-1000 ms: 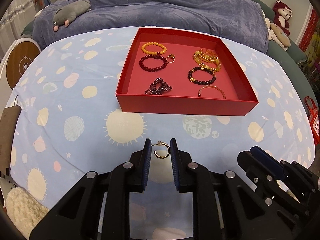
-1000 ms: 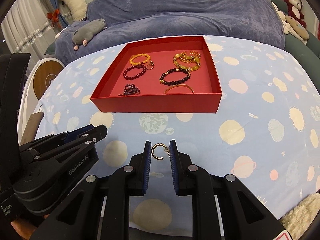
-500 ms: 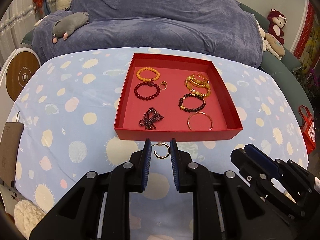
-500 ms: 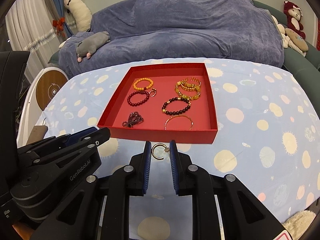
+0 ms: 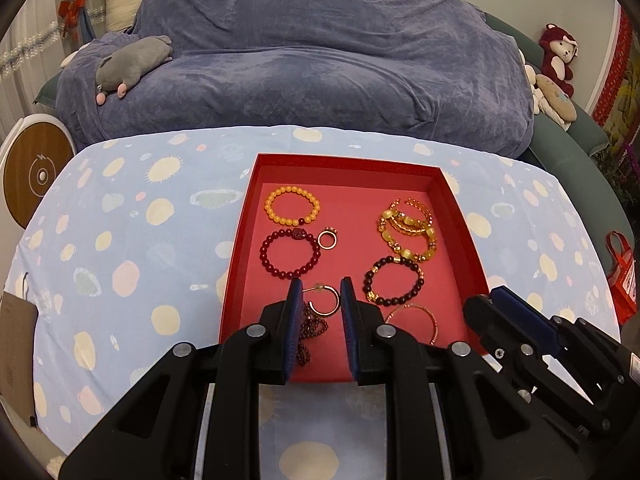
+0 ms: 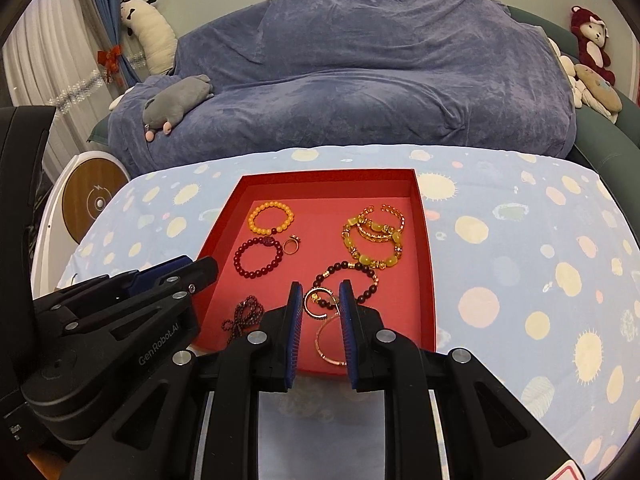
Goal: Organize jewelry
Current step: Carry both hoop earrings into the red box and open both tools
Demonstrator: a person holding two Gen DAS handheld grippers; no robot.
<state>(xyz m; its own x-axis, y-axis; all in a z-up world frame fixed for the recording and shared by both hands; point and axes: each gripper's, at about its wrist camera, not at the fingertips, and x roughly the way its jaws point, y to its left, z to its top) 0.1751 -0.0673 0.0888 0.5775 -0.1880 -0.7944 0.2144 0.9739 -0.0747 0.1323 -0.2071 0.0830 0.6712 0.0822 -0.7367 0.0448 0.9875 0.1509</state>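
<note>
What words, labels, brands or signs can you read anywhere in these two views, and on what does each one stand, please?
"GenRobot.AI": on the black body of the left tool, seen in the right wrist view.
Lightning-bolt sign: at the centre of the round wooden disc.
Print on the red bag: too small and blurred to read.
Letters at the left edge of the right wrist view, low on the black housing: cut off, unreadable.
</note>
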